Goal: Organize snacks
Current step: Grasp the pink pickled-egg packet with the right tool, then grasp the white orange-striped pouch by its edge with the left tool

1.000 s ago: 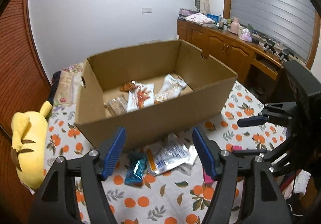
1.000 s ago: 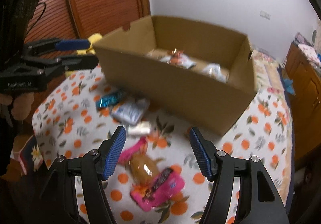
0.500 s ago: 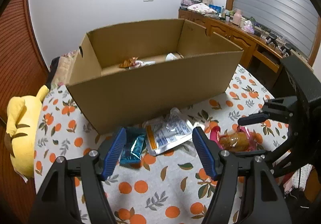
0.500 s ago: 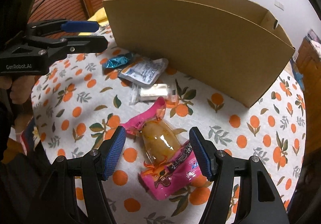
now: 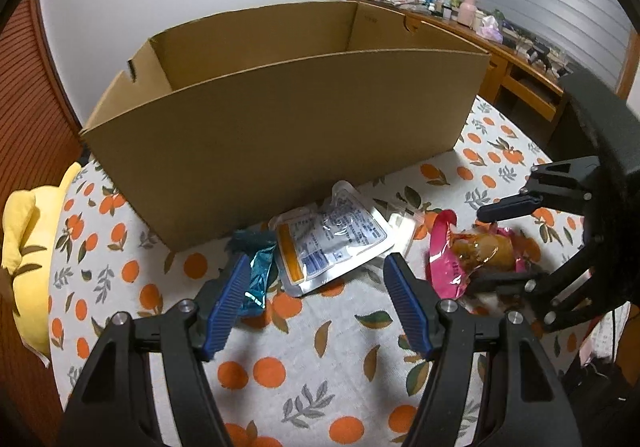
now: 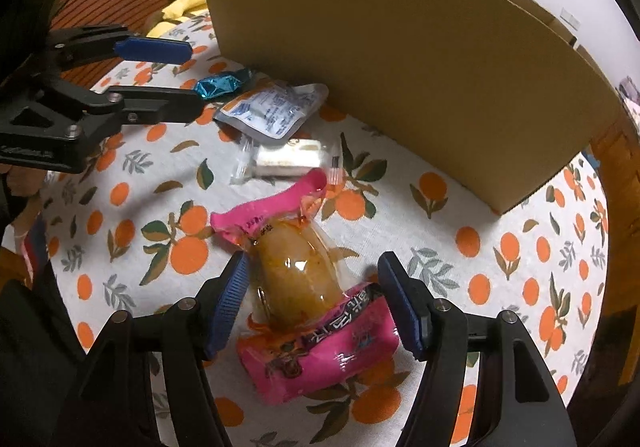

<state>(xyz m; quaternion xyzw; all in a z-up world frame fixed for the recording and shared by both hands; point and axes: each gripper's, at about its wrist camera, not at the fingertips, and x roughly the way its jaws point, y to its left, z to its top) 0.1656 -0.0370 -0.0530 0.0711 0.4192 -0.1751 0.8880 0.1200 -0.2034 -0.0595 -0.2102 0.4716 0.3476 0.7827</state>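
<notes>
Straddling the pink snack pouch (image 6: 316, 311) with its blue pads spread wide and nothing held, the right claw (image 6: 312, 303) is hanging just over it, while the left claw (image 5: 316, 303), equally wide open and empty, is hovering near the teal wrapper (image 5: 256, 271) and the silver-white pouch (image 5: 328, 243). A small white wrapped bar (image 6: 286, 157) is lying between the silver pouch and the pink one, and all four snacks are sitting on the table in front of the cardboard box (image 5: 280, 135), outside it. The pink pouch looks glossy and bulging, so the pads are probably at risk of skidding off the rounded middle, or of pinching only the loose film so that it sags and drops short of the box's tall near wall. The two claws are working close together, so a hurried lift could knock one against the other. The table is wearing a white cloth printed with oranges (image 5: 280, 371); a yellow plush toy (image 5: 24, 247) is lying at its left edge, with a cluttered wooden sideboard (image 5: 516, 59) standing under closed blinds.
</notes>
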